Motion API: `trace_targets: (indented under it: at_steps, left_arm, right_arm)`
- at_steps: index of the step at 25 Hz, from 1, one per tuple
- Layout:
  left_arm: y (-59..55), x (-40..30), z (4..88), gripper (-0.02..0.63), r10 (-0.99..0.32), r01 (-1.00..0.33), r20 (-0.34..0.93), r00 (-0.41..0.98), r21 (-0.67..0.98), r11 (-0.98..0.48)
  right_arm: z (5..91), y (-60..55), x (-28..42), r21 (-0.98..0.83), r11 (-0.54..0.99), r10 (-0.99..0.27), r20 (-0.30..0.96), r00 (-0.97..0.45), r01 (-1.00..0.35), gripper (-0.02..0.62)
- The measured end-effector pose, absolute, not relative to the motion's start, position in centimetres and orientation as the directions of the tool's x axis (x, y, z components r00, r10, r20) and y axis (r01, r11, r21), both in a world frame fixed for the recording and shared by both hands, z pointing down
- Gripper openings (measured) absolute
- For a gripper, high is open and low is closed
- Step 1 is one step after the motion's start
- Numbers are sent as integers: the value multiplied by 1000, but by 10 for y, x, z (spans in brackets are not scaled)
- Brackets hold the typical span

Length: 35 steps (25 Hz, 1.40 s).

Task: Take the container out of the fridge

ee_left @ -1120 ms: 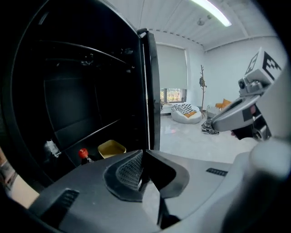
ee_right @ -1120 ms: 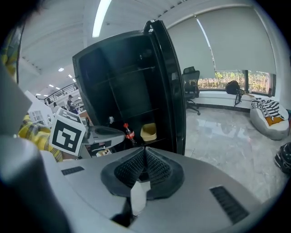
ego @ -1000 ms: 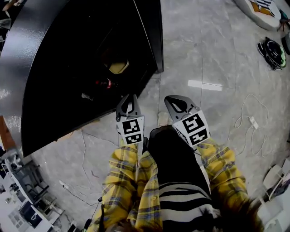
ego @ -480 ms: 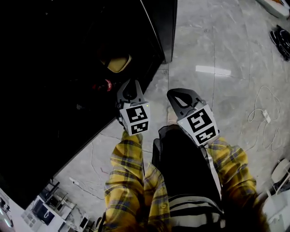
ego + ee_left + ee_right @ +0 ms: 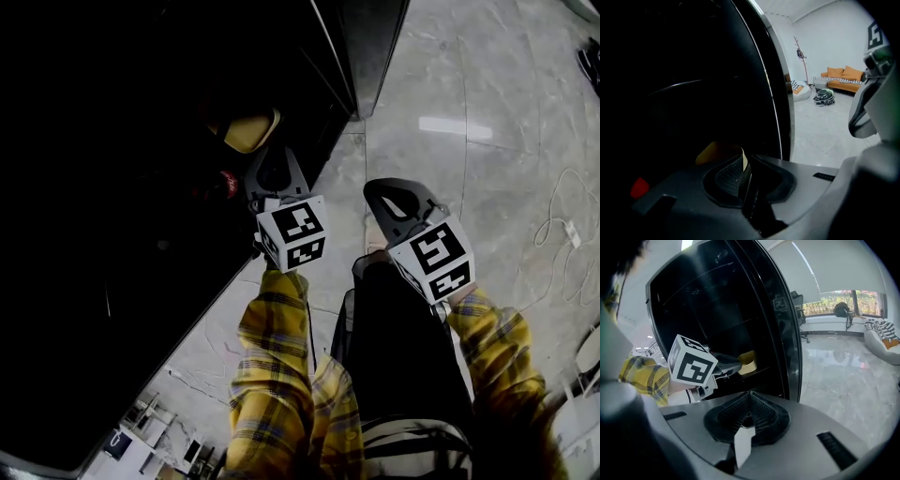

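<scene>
A yellow container (image 5: 248,129) sits on a shelf inside the dark open fridge (image 5: 112,187). It also shows in the left gripper view (image 5: 719,152) and the right gripper view (image 5: 747,363). My left gripper (image 5: 272,166) reaches into the fridge opening, its tips just short of the container. Its jaws (image 5: 746,161) are almost together and starting to open, with nothing between them. My right gripper (image 5: 394,197) hangs outside over the floor. It is shut and empty (image 5: 749,397). A small red object (image 5: 228,181) lies left of the left gripper.
The fridge's dark side edge (image 5: 361,56) stands just right of the left gripper. White cables (image 5: 562,234) trail on the grey marble floor (image 5: 469,94). An orange sofa (image 5: 843,77) and a bean bag (image 5: 881,341) are far across the room. Shelving clutter (image 5: 141,422) is at the lower left.
Both grippers have moved forward toward the fridge. The left one has gone from the fridge's edge into the opening, close to the yellow container.
</scene>
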State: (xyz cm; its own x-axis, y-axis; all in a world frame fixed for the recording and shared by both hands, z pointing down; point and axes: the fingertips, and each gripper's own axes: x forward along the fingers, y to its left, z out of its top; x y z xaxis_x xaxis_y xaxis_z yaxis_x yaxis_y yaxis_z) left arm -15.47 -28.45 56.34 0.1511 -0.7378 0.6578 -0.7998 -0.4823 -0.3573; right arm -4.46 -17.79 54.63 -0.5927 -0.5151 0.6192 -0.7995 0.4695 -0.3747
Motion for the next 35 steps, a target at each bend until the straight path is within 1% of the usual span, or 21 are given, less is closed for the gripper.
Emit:
trace_targets:
  at_steps: [3,6,14,21,24,27,30,35]
  left_arm:
    - [-295,-153,569,86,-732,-778,671,119,-394,-489]
    - [-305,-155,578,116,-721,-776,686,93,-403,-484]
    - [-321,-157,591,149,-687,-749,725,45,-431,-504]
    - [-328,-163,607,149,-629,-724,777,7,-430,-540]
    - [-329,-164,615,147,-599,-731,800,12,-402,-551]
    - [-329,-165,617,120,-589,-726,808,13,-397,-561]
    - [-329,-165,616,69,-590,-719,807,21,-397,-570]
    - [-324,-162,619,40,-575,-699,818,36,-390,-599]
  right_arm:
    - [553,-177,-48,-392,464,-503,622,-600,-794,29]
    - [564,-173,-52,-397,464,-488,632,-603,-792,29]
    - [584,-167,-54,-415,454,-468,642,-608,-788,29]
    - [592,-159,-61,-431,454,-448,647,-618,-780,29]
    - [596,-157,-58,-429,445,-448,654,-610,-786,29]
    - [596,-159,-55,-429,438,-454,653,-607,-790,29]
    - [595,-160,-53,-423,436,-463,652,-601,-795,29]
    - [590,-161,-50,-413,433,-476,651,-592,-801,29]
